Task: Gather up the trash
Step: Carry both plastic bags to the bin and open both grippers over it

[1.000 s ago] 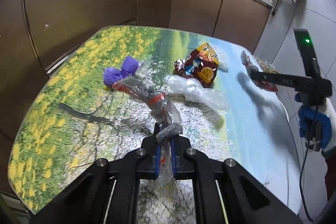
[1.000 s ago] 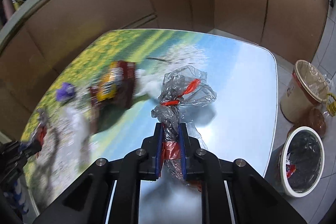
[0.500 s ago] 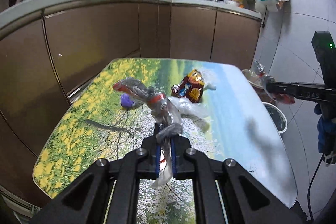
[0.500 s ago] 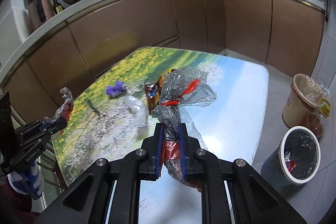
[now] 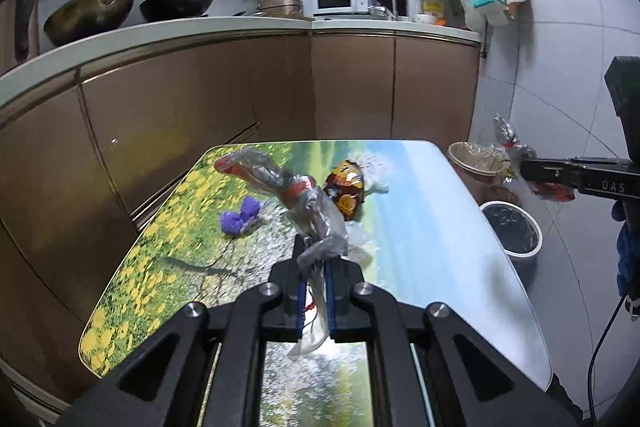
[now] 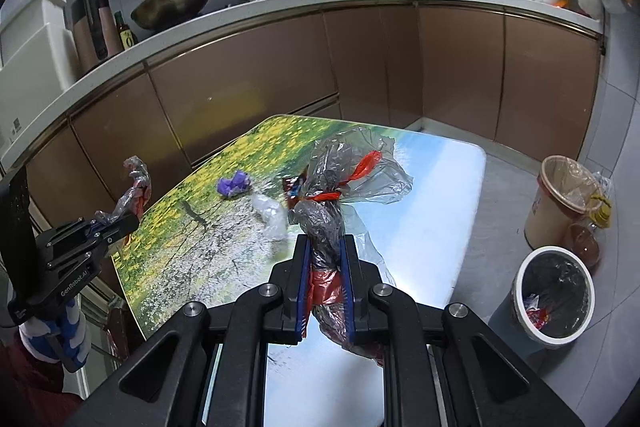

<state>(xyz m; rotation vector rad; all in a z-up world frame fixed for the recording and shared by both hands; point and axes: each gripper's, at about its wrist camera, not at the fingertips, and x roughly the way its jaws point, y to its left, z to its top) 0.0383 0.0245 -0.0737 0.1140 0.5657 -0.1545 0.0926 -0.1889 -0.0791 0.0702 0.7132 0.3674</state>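
Observation:
My left gripper (image 5: 313, 297) is shut on a crumpled clear plastic wrapper with red print (image 5: 296, 199), held above the near end of the landscape-print table (image 5: 420, 227). My right gripper (image 6: 326, 287) is shut on a clear plastic bag with a red tie (image 6: 340, 183), held high over the table's near right side. On the table lie a purple crumpled scrap (image 5: 240, 217), a red and yellow snack packet (image 5: 346, 193) and a clear plastic wad (image 6: 272, 215). A white-rimmed trash bin with a black liner (image 6: 552, 293) stands on the floor to the right of the table.
A beige bucket lined with plastic (image 6: 564, 199) and a bottle (image 6: 584, 243) stand beside the bin. Brown kitchen cabinets (image 6: 260, 87) curve around the far side of the table. The counter holds woks, a microwave and a tap.
Both grippers have risen and pulled back from the table with their plastic held. The table now looks smaller and the kitchen counter has come into view.

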